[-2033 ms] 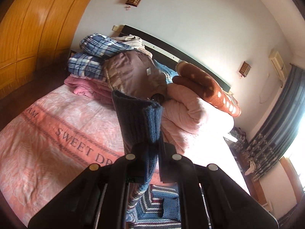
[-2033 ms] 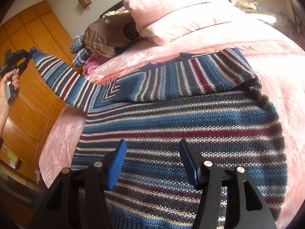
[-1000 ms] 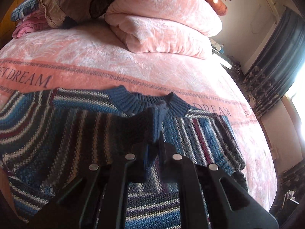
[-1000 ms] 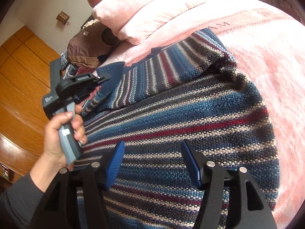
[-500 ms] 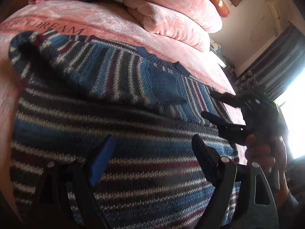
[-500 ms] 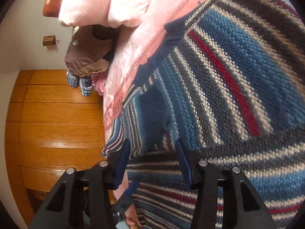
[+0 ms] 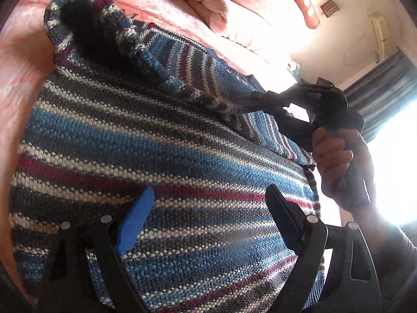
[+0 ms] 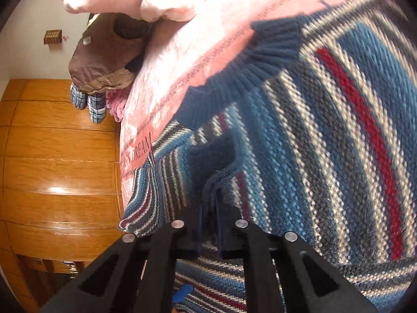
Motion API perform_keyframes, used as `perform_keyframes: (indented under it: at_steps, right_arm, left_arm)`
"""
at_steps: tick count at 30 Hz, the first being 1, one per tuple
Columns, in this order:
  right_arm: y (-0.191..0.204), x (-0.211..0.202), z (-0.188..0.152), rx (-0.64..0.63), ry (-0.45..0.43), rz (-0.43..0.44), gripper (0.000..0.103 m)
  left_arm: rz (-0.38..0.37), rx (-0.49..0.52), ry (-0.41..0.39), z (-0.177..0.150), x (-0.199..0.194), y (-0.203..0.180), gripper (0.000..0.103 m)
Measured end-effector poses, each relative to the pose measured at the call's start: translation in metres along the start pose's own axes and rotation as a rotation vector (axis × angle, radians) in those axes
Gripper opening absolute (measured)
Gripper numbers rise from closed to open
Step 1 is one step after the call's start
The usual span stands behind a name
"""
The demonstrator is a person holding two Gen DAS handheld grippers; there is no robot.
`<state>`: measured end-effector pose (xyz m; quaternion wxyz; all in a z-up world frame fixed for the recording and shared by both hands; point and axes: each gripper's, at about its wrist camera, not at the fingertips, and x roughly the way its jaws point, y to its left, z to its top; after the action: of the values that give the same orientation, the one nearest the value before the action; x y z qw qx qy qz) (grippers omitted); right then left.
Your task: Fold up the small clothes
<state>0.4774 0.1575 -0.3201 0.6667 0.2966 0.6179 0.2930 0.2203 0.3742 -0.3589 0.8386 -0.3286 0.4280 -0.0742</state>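
**Desk:** Where does the striped sweater (image 7: 161, 140) lie?

**Photographer:** Spread on a bed (image 8: 198, 52) under a pink cover, its ribbed navy collar (image 8: 263, 60) toward the pink pillows (image 7: 234, 7). One sleeve (image 7: 156, 60) lies folded across the chest; the shoulder fold humps up near the bed's side edge.

**Desk:** And the tools?

**Photographer:** The left hand-held gripper (image 7: 208, 219) hovers over the sweater's body, its fingers spread wide with nothing between them. The right hand-held gripper (image 8: 209, 224) has its fingers pinched together on a navy ribbed cuff (image 8: 211, 161) near the middle of the chest. From the left camera, the person's hand (image 7: 336, 161) is seen around that tool's handle, beside the sweater's far side edge.

**Desk:** Room to work?

**Photographer:** Bare pink cover runs between collar and pillows. A brown garment (image 8: 104, 52) and plaid clothes (image 8: 88, 101) are piled near the headboard corner, well apart from the sweater. A wooden wardrobe (image 8: 57, 156) stands along the bed's side.
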Motion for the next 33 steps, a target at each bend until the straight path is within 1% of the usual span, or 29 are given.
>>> perform_keyframes:
  at_steps: [7, 10, 12, 13, 15, 19, 25, 30, 33]
  right_arm:
    - [0.103, -0.058, 0.025, -0.246, -0.105, -0.055, 0.007]
    - [0.13, -0.082, 0.034, -0.315, -0.138, -0.084, 0.007]
    - [0.136, -0.098, 0.039, -0.335, -0.161, -0.105, 0.007]
    - [0.134, -0.105, 0.042, -0.332, -0.172, -0.111, 0.007]
    - [0.116, -0.123, 0.043, -0.316, -0.187, -0.12, 0.007]
    - [0.071, -0.138, 0.044, -0.256, -0.193, -0.137, 0.007]
    - [-0.004, -0.132, 0.038, -0.168, -0.16, -0.176, 0.007]
    - [-0.042, -0.121, 0.032, -0.126, -0.144, -0.178, 0.007]
    - [-0.06, -0.115, 0.029, -0.111, -0.137, -0.184, 0.007]
  left_arm:
    - [-0.025, -0.067, -0.017, 0.002, -0.004, 0.015, 0.087]
    - [-0.029, -0.074, -0.017, -0.001, -0.006, 0.019, 0.087]
    - [-0.027, -0.07, -0.015, 0.0, -0.006, 0.019, 0.086]
    - [-0.026, -0.066, -0.015, 0.0, -0.005, 0.018, 0.086]
    - [-0.025, -0.063, -0.013, 0.0, -0.008, 0.018, 0.086]
    - [-0.026, -0.062, -0.012, 0.001, -0.009, 0.018, 0.086]
    - [-0.026, -0.06, -0.012, 0.003, -0.007, 0.018, 0.085]
    - [-0.022, -0.061, -0.023, 0.01, -0.01, 0.017, 0.085]
    - [-0.042, -0.073, -0.034, 0.018, -0.016, 0.015, 0.085]
